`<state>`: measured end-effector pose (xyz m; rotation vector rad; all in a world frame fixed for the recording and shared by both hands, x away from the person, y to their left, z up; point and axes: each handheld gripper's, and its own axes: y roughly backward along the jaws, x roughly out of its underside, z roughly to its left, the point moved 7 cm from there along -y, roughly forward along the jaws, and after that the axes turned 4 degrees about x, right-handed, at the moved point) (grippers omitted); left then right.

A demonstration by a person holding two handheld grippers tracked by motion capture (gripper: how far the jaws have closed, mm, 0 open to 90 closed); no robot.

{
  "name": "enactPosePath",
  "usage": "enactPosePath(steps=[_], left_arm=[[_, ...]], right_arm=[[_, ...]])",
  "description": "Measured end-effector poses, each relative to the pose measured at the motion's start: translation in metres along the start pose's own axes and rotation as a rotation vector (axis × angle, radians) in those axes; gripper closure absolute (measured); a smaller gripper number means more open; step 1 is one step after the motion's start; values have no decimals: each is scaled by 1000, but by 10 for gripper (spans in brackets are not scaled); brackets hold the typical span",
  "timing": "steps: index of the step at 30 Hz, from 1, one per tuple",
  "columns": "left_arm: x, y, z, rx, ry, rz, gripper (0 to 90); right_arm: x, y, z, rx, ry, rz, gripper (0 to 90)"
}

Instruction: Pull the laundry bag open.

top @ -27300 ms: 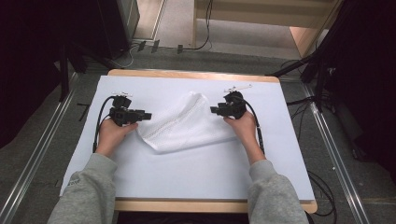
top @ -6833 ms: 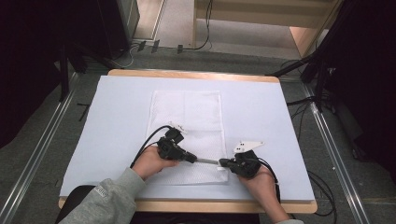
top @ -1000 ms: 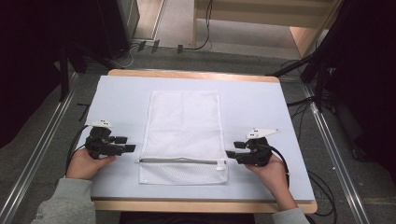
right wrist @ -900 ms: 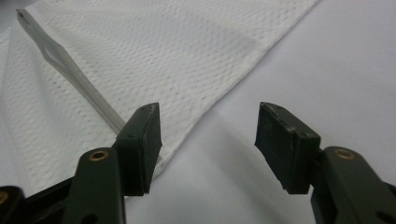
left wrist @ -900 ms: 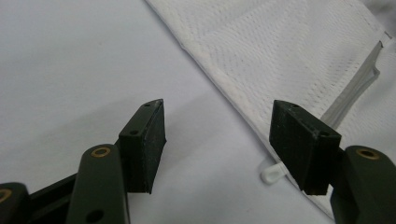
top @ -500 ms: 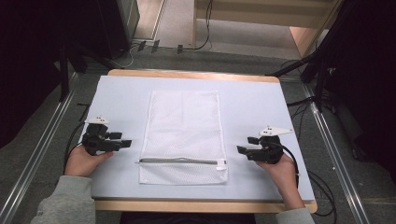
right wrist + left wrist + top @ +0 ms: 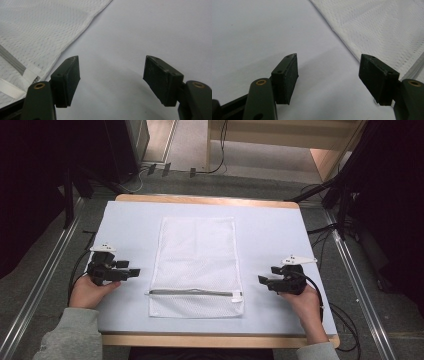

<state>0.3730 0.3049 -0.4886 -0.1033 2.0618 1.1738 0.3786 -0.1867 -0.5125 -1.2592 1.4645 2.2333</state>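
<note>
A white mesh laundry bag (image 7: 197, 265) lies flat in the middle of the table, its grey zipper (image 7: 192, 293) running across near the front end. My left gripper (image 7: 134, 271) rests on the table left of the bag, pointing at it, jaws open and empty. In the left gripper view the bag's edge (image 7: 372, 27) lies ahead to the right. My right gripper (image 7: 262, 281) sits right of the bag, apart from it; its jaws have just been opening and stand wide with nothing between them. The right gripper view shows the bag's corner (image 7: 45, 32) and zipper pull tab (image 7: 10, 90) at its left.
A pale blue sheet (image 7: 270, 235) covers the wooden table (image 7: 210, 340). Metal rails (image 7: 45, 285) run along both sides on the floor. Cables (image 7: 340, 320) trail from the grippers. Dark equipment stands at the far left and right.
My right gripper has drawn away to the right from the bag's zipper end and its jaws have spread. The left gripper has barely shifted. The bag lies still.
</note>
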Motion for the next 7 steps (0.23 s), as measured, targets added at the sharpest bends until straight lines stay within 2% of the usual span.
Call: enactPosePath(steps=[4, 7], left_arm=[[0, 0, 1, -9, 3, 3, 308], [0, 0, 2, -13, 5, -8, 292]], right_arm=[[0, -1, 0, -8, 5, -4, 279], [0, -3, 0, -10, 31, -16, 215]])
